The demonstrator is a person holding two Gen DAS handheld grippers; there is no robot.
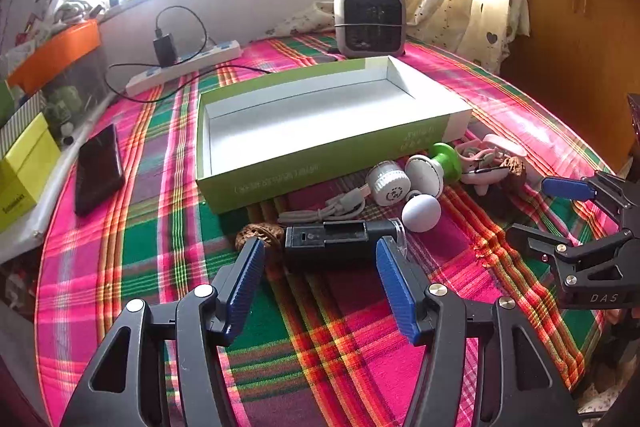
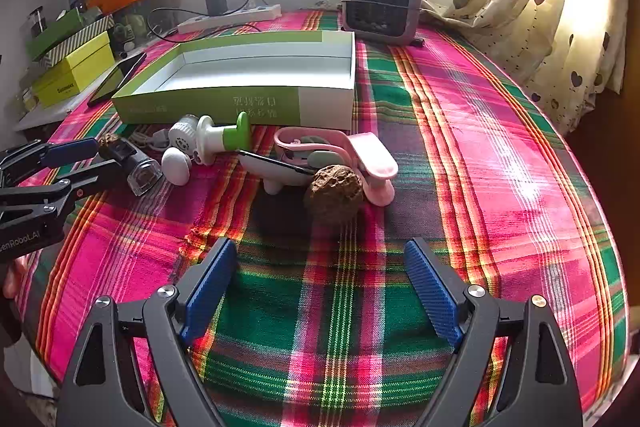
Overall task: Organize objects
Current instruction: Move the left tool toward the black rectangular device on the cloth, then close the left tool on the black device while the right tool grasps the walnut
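An empty green-and-white box [image 1: 320,115] [image 2: 256,75] lies on the plaid cloth. Small items are spread along its near side: a black device with a clear end [image 1: 340,237] [image 2: 134,165], a walnut [image 1: 258,233], a grey cable [image 1: 324,209], white round pieces [image 1: 388,183], a white ball [image 1: 421,213] [image 2: 176,165], a green-and-white handle [image 1: 440,163] [image 2: 224,139], a pink clip [image 2: 360,155] and a second walnut [image 2: 336,193] [image 1: 514,169]. My left gripper [image 1: 320,259] [image 2: 76,163] is open just short of the black device. My right gripper [image 2: 320,257] [image 1: 540,207] is open, a little before the second walnut.
A grey fan heater [image 1: 370,21] [image 2: 380,3] stands behind the box. A power strip with charger [image 1: 184,63] lies at the back left. A dark phone [image 1: 98,169] rests left of the box, beside yellow and orange containers [image 1: 24,163]. Curtains [image 2: 552,7] hang at right.
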